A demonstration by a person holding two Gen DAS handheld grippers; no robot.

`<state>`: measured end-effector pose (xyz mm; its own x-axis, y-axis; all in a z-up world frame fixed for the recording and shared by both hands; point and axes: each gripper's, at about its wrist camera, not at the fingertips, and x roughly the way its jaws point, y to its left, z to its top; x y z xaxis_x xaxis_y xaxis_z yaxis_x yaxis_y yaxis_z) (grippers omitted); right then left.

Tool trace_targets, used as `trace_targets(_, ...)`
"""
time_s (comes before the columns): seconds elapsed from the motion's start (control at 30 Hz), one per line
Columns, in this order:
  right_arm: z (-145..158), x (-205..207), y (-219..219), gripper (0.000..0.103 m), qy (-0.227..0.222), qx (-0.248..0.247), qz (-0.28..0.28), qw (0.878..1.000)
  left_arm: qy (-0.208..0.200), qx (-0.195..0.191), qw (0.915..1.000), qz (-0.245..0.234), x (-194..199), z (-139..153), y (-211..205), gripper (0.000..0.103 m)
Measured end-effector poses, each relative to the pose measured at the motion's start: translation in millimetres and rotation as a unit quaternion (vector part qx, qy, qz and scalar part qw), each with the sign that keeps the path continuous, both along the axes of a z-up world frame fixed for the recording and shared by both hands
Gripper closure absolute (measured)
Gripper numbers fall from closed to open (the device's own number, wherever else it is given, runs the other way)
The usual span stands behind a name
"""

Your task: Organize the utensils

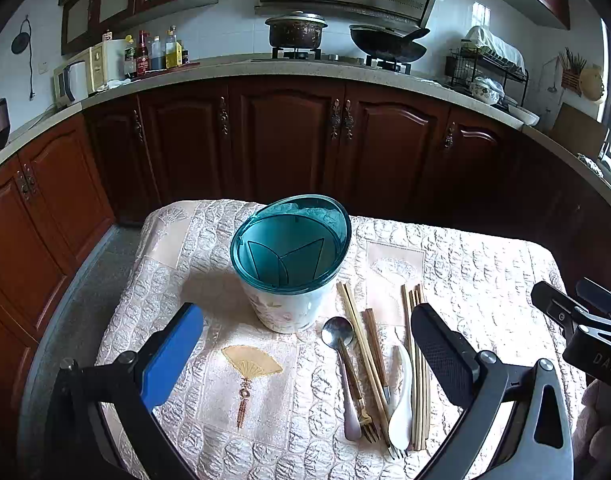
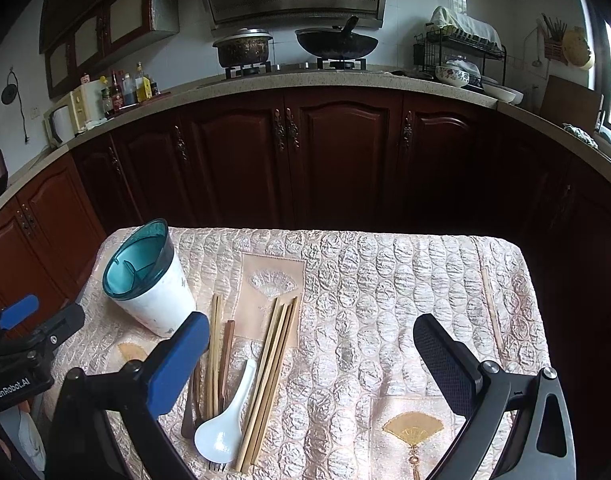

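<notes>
A white utensil holder (image 1: pixel 281 312) with a teal divided rim stands upright on the quilted table cloth (image 1: pixel 485 272). Right of it, lying side by side, are a metal spoon (image 1: pixel 337 332), wooden chopsticks (image 1: pixel 359 344), a fork (image 1: pixel 368 430), a white ceramic spoon (image 1: pixel 401 404) and more chopsticks (image 1: pixel 415 360). My left gripper (image 1: pixel 305 356) hovers open in front of the holder, holding nothing. In the right wrist view the holder (image 2: pixel 161 304) is at the left, with the white spoon (image 2: pixel 225 420) and chopsticks (image 2: pixel 273 360) near my open, empty right gripper (image 2: pixel 313 364).
Dark wooden cabinets (image 1: pixel 285 140) and a stone counter (image 1: pixel 305 68) curve behind the table. A pot (image 1: pixel 295 32) and a wok (image 1: pixel 385 44) sit on the stove, and a dish rack (image 1: pixel 485 68) stands to the right. The cloth's right half (image 2: pixel 425 280) is bare.
</notes>
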<state>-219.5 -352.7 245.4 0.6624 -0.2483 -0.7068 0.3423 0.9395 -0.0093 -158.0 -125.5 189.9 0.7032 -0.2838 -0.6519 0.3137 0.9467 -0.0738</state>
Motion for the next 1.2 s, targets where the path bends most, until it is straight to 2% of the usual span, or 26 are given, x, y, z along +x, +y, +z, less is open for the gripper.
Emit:
trace_targets(0.67,-2.9,0.4,-1.4,0.0,0.001,0.004,0.002,1.0,0.0,0.003,1.0,0.005,1.0,-4.1,-0.1,0.0)
trace_targets(1.2,-3.7,2.2,-2.0,0.0,0.005,0.004,0.007,1.0,0.0,0.011,0.9999,-0.01,-0.1,-3.9,-4.5,0.0)
